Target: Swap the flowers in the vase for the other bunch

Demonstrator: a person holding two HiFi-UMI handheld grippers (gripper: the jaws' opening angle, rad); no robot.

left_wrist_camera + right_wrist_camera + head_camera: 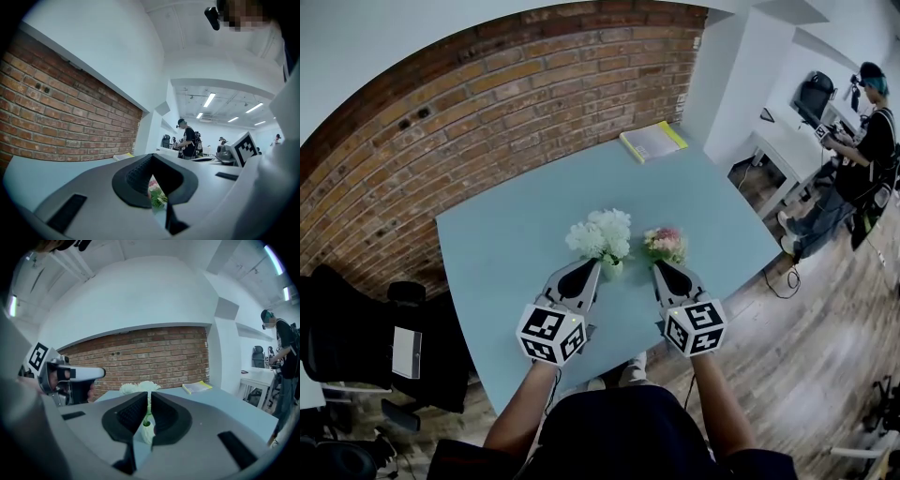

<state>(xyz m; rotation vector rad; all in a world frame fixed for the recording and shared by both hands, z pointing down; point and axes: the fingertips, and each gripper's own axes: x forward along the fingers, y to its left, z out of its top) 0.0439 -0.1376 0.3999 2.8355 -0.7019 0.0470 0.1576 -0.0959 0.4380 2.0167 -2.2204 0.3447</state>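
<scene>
The white flowers (600,232) stand upright in a small white vase (612,269) near the middle of the pale blue table (506,244). The pink bunch (665,243) sits just beside it, on the right in the head view. Both lie straight ahead of us, just past the fingertips.

Our left gripper (589,270) has its tip just beside the vase, so we judge it the nearer hand for the white bunch. Our right gripper (660,270) points at the pink bunch from close by.

Both pairs of jaws are together and hold nothing. In the right gripper view only a thin slit shows between the ribbed black pads. Through it we see the vase (146,430) and green stems rising to the white heads (138,388). In the left gripper view the pads meet at the tips, and the pink bunch (156,193) shows well beyond them through the gap below.

The coming move turns on the stems' long axis, which is vertical. We judge the jaws must first open, close across the stems between the vase mouth and the blooms, and then lift straight up. A sideways drag could tip the vase, which looks light.

The vase is glossy and rounded, probably ceramic. The white heads are full, ruffled pompoms. The pink bunch is smaller and mixed with green leaves. We cannot tell whether it lies flat or stands.
</scene>
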